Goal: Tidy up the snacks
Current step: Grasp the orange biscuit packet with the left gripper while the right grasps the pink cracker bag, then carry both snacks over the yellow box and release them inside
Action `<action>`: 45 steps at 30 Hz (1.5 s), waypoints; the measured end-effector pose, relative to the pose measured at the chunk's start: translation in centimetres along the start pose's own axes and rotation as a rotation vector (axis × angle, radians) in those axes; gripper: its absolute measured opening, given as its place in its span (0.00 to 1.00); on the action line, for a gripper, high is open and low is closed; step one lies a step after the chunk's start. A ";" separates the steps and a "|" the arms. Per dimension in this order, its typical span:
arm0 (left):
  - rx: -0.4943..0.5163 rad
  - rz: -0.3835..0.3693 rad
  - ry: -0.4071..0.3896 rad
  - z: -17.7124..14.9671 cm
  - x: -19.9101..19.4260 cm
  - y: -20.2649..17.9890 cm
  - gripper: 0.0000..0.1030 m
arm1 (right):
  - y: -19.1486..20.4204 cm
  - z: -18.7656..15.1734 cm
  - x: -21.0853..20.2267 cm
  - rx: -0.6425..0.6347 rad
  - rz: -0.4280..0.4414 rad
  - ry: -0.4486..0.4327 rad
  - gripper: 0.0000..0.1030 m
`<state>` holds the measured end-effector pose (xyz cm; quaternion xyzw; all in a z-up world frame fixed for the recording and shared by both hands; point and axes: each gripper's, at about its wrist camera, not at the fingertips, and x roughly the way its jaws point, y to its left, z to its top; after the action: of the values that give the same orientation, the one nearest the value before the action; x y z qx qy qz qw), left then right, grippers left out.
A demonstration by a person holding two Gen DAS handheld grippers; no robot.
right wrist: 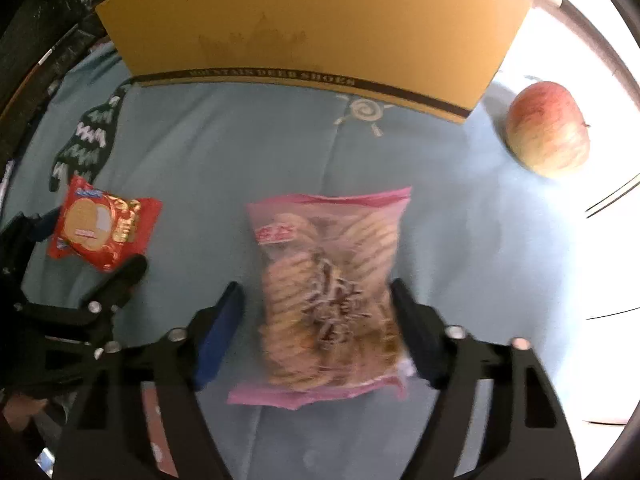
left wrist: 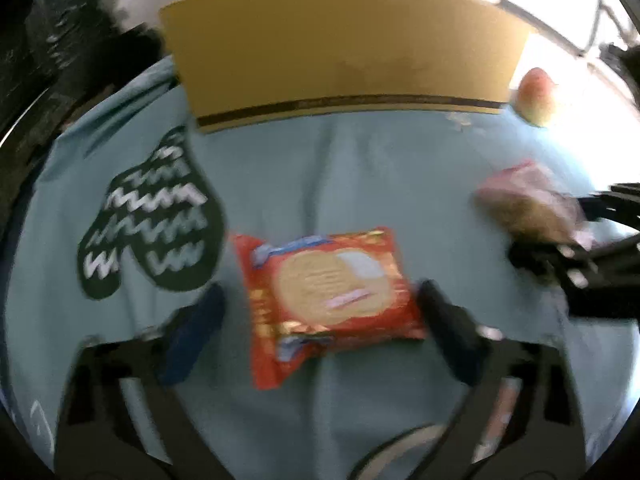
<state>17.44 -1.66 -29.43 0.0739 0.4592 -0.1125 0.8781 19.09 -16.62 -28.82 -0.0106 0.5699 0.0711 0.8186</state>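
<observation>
2 snack packs on a light blue cloth point(left wrist: 340, 168), each between the fingers of its own gripper. Red biscuit pack point(left wrist: 326, 292) flat on the cloth, right between the fingers of the left gripper point(left wrist: 320, 312). Fingers apart, a gap showing on both sides of the pack, no squeeze seen. Blue pad point(left wrist: 196, 336) on 1 finger, dark pad on the other. Blurry all over in the left wrist view.

Pink and clear cookie bag point(right wrist: 330, 292) flat on the cloth too, between the fingers of the right gripper point(right wrist: 316, 320). Dark finger on the right side touching the bag's edge, blue finger on the left side a little away from it. Not clamped, as far as can be seen.

Big yellow cardboard box point(right wrist: 312, 20) behind both packs, with a dark stripe and letters along its bottom edge. Red and green apple point(right wrist: 548, 130) off to the right of the box, well away from the cookie bag. Dark tree shape with white zigzags point(left wrist: 152, 216) printed on the cloth, left of the red pack. Small white sun drawing point(right wrist: 364, 114) on the cloth just in front of the box.
</observation>
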 end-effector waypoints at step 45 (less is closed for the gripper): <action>-0.043 0.176 -0.297 29.3 -13.0 3.8 0.97 | -4.6 23.6 -22.3 0.015 0.097 -0.420 0.68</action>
<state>34.39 -3.16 -1.97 0.0774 0.3185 -0.0351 0.9441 34.09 -21.21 0.05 0.0381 0.3870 0.1068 0.9151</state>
